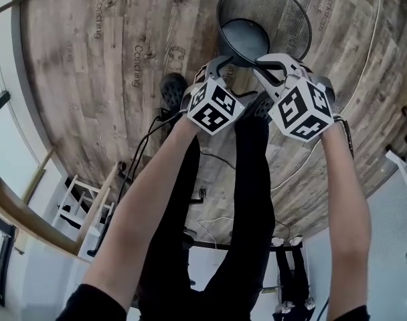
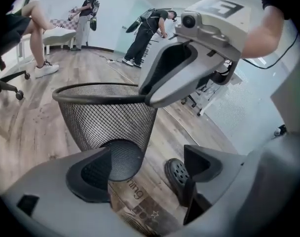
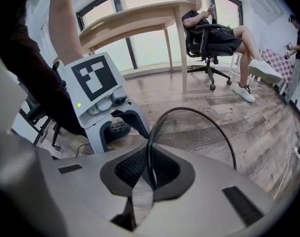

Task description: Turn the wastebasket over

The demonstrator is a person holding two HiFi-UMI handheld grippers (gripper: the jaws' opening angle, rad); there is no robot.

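The wastebasket (image 1: 277, 12) is black wire mesh with a solid round base, standing mouth-up on the wood floor just ahead of my feet. My right gripper (image 1: 262, 62) is shut on its near rim; in the right gripper view the thin rim wire (image 3: 149, 147) runs straight between the closed pads of the right gripper (image 3: 149, 171). My left gripper (image 1: 215, 65) hangs open beside the basket's lower wall. In the left gripper view the left gripper (image 2: 145, 169) has nothing between its pads, with the basket's base (image 2: 121, 157) just beyond its left pad. Whether the base touches the floor I cannot tell.
A black perforated shoe (image 2: 177, 174) is planted by the basket. Cables (image 1: 364, 59) trail over the plank floor (image 1: 90, 79). A wooden table (image 3: 135, 19) and a seated person on an office chair (image 3: 214, 36) are farther off. A white rack (image 1: 90, 206) stands behind me.
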